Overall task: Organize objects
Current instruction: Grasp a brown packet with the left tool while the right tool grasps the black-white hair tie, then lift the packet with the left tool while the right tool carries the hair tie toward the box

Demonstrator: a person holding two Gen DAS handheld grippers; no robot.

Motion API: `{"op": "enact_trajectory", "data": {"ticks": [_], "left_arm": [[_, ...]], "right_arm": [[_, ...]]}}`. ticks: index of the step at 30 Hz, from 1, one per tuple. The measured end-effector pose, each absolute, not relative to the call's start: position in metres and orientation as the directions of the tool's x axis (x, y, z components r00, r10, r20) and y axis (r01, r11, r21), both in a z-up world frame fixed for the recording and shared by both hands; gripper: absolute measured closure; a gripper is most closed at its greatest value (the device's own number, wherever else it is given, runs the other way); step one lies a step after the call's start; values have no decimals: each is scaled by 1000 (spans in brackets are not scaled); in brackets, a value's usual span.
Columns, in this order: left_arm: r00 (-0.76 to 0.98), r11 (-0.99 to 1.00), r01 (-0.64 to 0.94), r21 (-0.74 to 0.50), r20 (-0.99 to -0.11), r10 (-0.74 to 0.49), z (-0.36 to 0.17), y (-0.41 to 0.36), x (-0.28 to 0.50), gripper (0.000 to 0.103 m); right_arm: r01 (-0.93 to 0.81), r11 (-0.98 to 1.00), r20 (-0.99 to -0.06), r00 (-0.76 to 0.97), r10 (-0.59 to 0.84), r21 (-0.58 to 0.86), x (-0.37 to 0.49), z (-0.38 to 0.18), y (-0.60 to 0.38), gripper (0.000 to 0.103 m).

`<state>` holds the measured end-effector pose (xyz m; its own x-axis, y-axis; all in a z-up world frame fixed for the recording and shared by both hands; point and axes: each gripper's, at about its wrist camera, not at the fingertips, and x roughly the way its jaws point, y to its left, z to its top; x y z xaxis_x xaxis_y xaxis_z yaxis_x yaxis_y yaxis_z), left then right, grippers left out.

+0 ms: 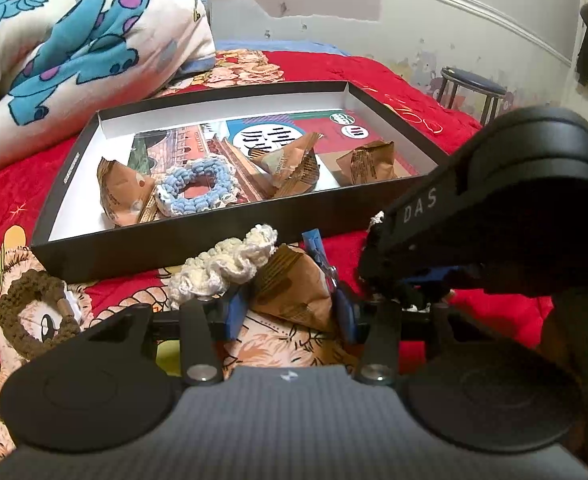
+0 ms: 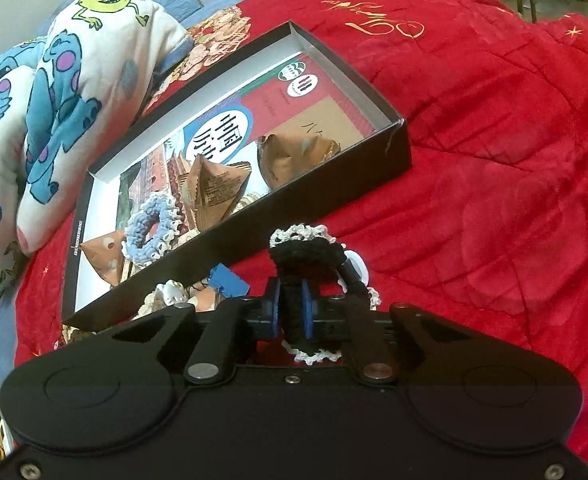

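Right tool [image 2: 292, 312] clamping black scrunchie [image 2: 305, 252], box [image 2: 230, 248] wall ahead

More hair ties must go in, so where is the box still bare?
Free: the far strip of the box behind the packets, and its near right corner beside the right brown packet. Crowded: the near left, around the blue scrunchie.

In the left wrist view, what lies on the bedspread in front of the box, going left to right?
Brown scrunchie → cream scrunchie → brown wrapped packet between the left gripper fingers → black scrunchie under the right gripper.
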<state>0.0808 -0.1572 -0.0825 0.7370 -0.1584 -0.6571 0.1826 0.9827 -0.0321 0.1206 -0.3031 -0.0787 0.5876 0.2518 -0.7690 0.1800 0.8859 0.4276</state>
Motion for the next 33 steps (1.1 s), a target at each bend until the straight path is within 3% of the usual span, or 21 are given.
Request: {"op": "enact_trajectory", "data": {"ticks": [33], "left_arm": [[776,971,229,-76,-588,-229,-45,-163,55,55]], "right_arm": [[141,818,-628,716,304,557,92,-36,-327,95]]}}
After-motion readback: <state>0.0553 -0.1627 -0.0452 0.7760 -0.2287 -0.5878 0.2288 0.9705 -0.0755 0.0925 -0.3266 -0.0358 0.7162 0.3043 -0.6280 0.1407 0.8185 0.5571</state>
